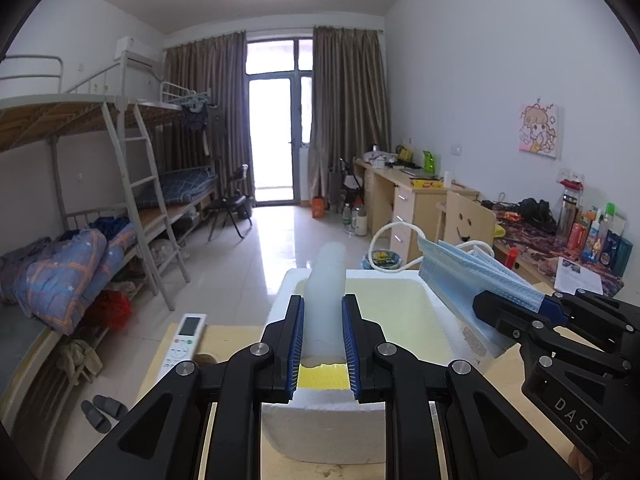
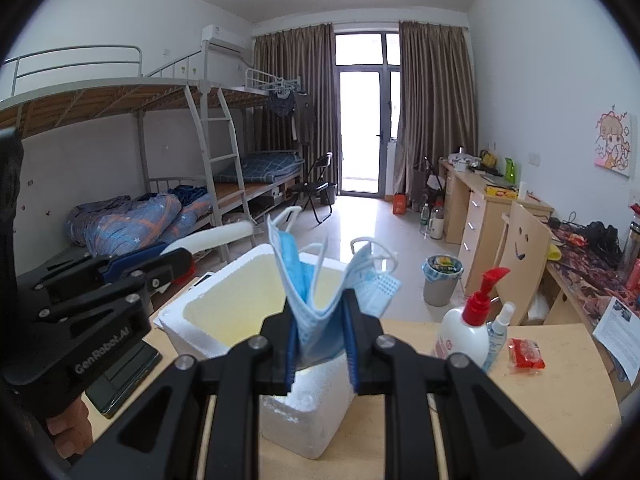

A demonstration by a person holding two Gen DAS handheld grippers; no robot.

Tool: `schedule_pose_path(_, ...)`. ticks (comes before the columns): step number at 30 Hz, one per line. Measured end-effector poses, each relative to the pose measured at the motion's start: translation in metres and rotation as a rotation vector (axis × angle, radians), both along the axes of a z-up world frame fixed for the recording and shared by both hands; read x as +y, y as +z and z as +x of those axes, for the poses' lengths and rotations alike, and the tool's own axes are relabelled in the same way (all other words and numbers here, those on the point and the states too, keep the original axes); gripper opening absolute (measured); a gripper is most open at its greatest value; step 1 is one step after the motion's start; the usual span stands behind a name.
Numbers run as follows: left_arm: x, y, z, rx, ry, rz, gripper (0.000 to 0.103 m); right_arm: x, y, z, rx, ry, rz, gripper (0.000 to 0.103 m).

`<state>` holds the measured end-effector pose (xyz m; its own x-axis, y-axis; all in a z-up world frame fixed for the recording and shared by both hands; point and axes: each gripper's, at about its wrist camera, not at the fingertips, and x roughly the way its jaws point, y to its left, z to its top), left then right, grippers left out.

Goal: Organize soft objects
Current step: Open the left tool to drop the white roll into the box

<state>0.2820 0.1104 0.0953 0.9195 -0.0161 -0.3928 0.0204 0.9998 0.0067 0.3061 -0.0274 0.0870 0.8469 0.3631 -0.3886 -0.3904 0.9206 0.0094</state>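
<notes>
So both grippers hover over the foam box (image 1: 404,304) at mid-frame — left gripper (image 1: 322,344) pinches a white tube (image 1: 326,292) pointing straight ahead, right gripper (image 2: 322,344) clamps crumpled masks (image 2: 308,292) directly above the opening.

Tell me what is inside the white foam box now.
The foam box shows only a bare yellowish bottom. The left gripper with its white foam piece and the right gripper with blue masks hide the near part.

remote control (image 1: 185,340), pump bottle (image 2: 466,330), red packet (image 2: 526,354)
</notes>
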Motion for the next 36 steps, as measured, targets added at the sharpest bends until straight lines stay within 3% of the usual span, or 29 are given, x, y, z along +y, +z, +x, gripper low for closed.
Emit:
schedule_pose_path(13,-0.009,-0.017,0.03,0.052,-0.066,0.006,0.02,-0.01,-0.002,0.013,0.029,-0.03,0.021,0.024)
schedule_pose_path(20,-0.006,-0.025,0.042,0.065,-0.05,0.014,0.025,-0.008,-0.002,0.016,0.036,-0.036,0.021,0.024)
schedule_pose_path(21,-0.008,-0.025,0.042,0.063,-0.042,0.019,0.027,-0.008,-0.002,0.016,0.037,-0.038,0.021,0.024)
schedule_pose_path(23,-0.006,-0.026,0.043,0.067,-0.029,0.019,0.049,-0.008,-0.002,0.015,0.035,-0.043,0.024,0.024)
schedule_pose_path(24,-0.005,-0.026,0.043,0.068,-0.02,0.013,0.07,-0.008,-0.001,0.015,0.032,-0.045,0.024,0.024)
schedule_pose_path(25,-0.004,-0.025,0.042,0.067,-0.011,0.008,0.082,-0.009,-0.001,0.015,0.03,-0.048,0.027,0.024)
schedule_pose_path(28,0.0,-0.023,0.039,0.036,0.025,0.001,0.096,-0.008,0.0,0.013,0.025,-0.051,0.026,0.024)
schedule_pose_path(36,0.009,-0.018,0.032,0.041,0.051,-0.026,0.097,-0.003,-0.001,0.012,0.022,-0.04,0.013,0.024)
